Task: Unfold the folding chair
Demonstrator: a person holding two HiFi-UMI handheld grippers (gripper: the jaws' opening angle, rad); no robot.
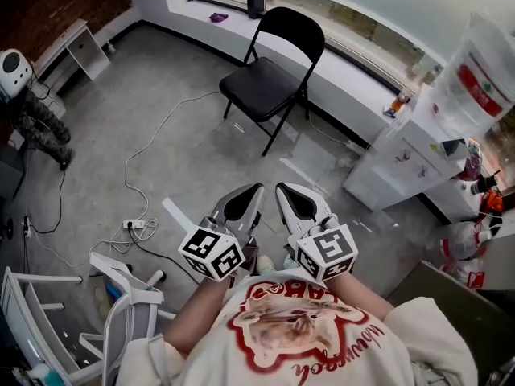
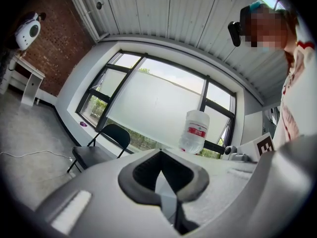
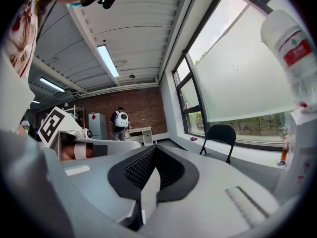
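Standing opened out on the grey floor (image 1: 161,135) near its far edge, just below the window ledge (image 1: 201,10), the black folding chair (image 1: 269,75) is showing its seat lowered and its back upright. Well apart from it, the left hand-held gripper (image 1: 257,188) and the right hand-held gripper (image 1: 282,187) are hovering side by side, each with its jaws pressed together and gripping nothing. Toward the floor's right edge, a large clear water bottle (image 1: 483,71) is sitting on a white cabinet (image 1: 402,163); how full it is cannot be told.

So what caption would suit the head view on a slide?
A person holds the left gripper and right gripper, both shut and empty, facing a folding chair standing open by the window.
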